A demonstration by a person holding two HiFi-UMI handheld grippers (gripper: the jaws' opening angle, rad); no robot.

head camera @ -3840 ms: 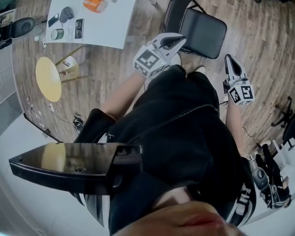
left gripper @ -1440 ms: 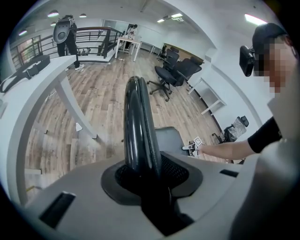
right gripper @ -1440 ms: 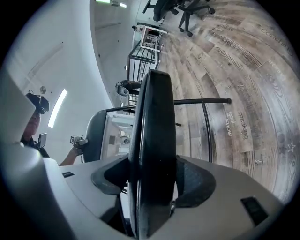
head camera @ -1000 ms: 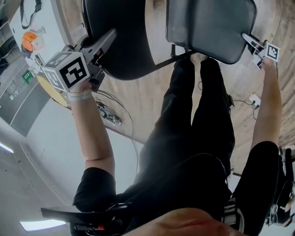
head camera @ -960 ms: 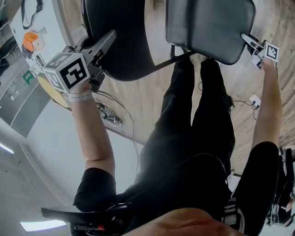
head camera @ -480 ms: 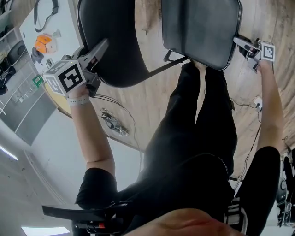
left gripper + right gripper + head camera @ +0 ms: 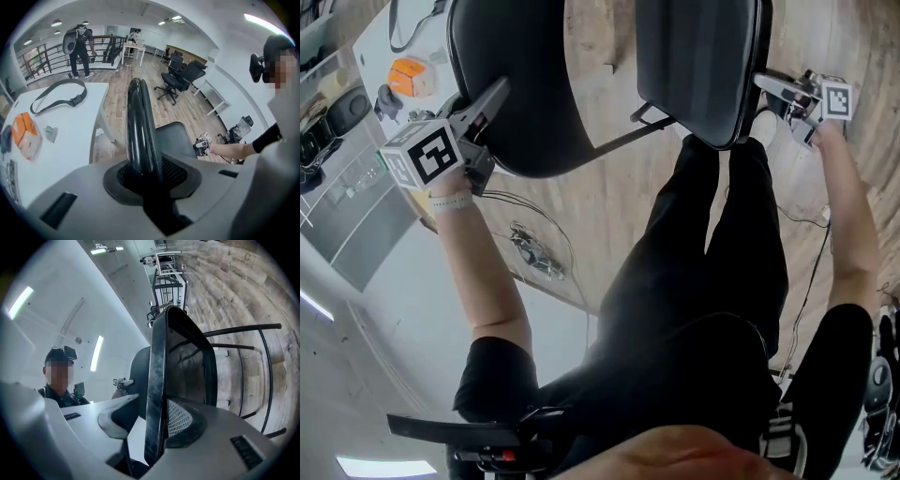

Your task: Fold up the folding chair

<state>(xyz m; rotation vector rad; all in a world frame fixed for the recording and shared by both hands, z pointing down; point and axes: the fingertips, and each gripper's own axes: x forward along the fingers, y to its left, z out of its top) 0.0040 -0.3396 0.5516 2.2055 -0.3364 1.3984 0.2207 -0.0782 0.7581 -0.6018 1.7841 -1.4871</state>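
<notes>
Two grippers, one chair [image 7: 619, 141] — left gripper [image 7: 497, 91] gripping backrest [image 7: 525, 75], right gripper [image 7: 766, 83] jaws closing round seat [image 7: 694, 56]

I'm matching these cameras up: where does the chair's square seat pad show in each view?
Head view: seat pad top, right of centre.
Left gripper view: centre-right, beyond the backrest.
Right gripper view: edge-on, centre, between the right hand-held gripper's closing jaws.
Shared landmark: the backrest, the rounded black panel in all three.

No legible text or labels
</notes>
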